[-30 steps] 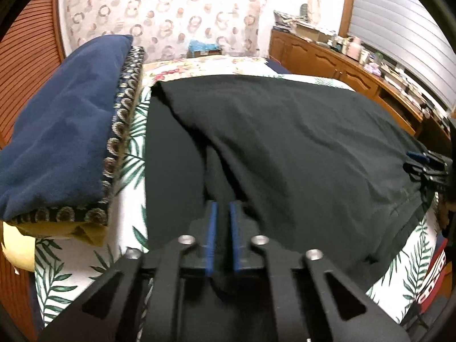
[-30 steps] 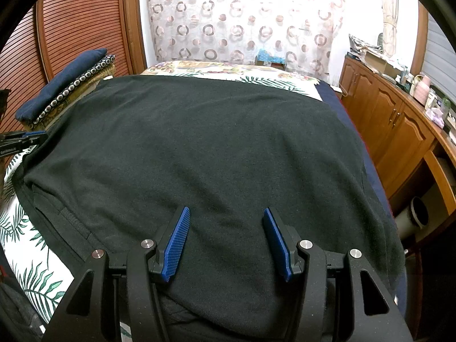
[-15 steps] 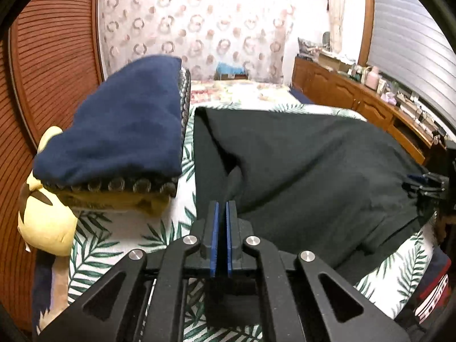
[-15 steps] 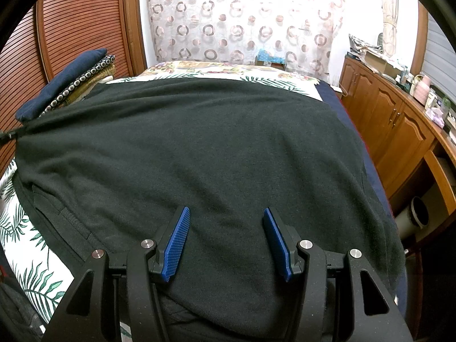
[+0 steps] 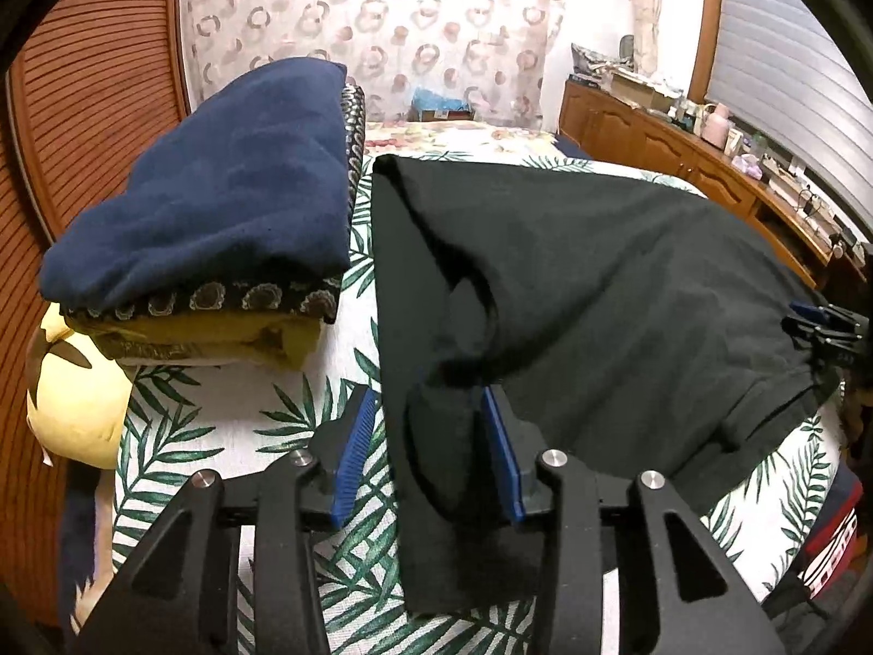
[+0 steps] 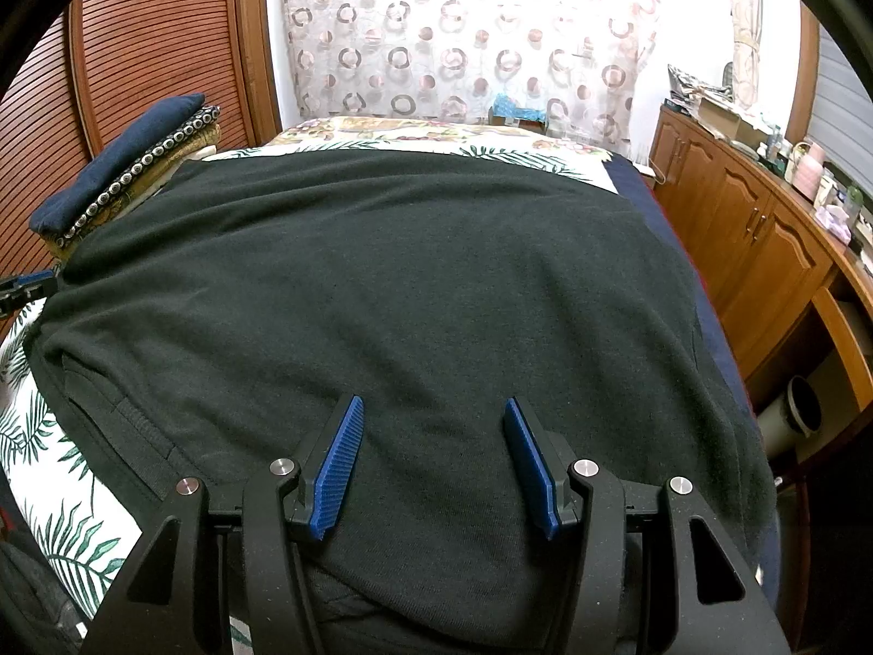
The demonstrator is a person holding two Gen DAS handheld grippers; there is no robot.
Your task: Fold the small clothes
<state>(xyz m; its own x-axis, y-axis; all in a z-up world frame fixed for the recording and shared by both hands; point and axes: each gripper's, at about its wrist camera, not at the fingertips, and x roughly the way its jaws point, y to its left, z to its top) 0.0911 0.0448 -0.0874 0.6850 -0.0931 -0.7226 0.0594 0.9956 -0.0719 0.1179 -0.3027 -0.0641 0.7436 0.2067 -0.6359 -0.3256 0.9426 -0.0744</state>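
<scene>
Fabric of the dark green cotton shirt point(image 5: 600, 284) could slump unevenly: left gripper point(image 5: 431, 453) jaws are opening around its bunched edge, right gripper point(image 6: 431, 464) gapes empty above it.

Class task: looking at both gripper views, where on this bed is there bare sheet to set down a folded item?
Free: leaf-print sheet between stacked pillows and black garment; also the far strip beyond it. Crowded: the garment fills the middle.
</scene>
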